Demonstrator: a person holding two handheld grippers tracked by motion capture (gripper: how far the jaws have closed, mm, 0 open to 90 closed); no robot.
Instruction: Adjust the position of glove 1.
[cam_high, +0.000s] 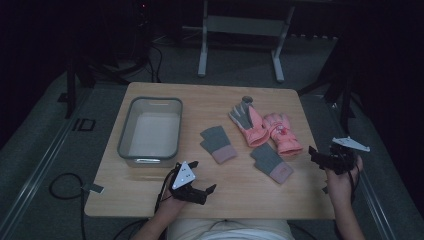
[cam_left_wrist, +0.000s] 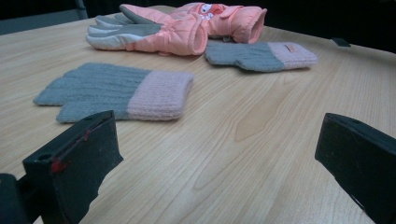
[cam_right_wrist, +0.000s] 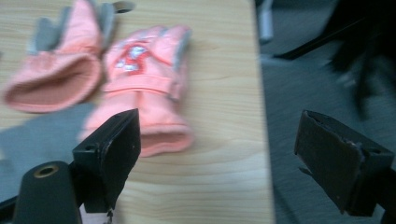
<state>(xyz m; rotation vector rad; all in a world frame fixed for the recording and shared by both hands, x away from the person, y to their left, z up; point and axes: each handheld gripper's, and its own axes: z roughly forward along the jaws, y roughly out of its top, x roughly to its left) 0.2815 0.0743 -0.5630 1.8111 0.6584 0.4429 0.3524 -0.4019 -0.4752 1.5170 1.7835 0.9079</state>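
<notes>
Your left gripper (cam_high: 202, 177) sits low over the near edge of the table (cam_high: 150, 197), jaws spread wide, nothing in them. It looks across the wood at the nearer grey-and-pink knit glove (cam_left_wrist: 119, 91), which lies flat just ahead of the jaws, not touching them. The second knit glove (cam_left_wrist: 261, 55) lies farther off, just beside the two pink padded gloves (cam_left_wrist: 177, 25).

Your right gripper (cam_high: 327, 155) is off the right edge of the table, over the floor, jaws also released and empty. In its own view the right padded glove (cam_right_wrist: 144, 79) lies flat near the table edge, cuff toward your jaws; that view is blurred.

The grey bin (cam_high: 150, 127) sits at table left, well apart from all four gloves.
</notes>
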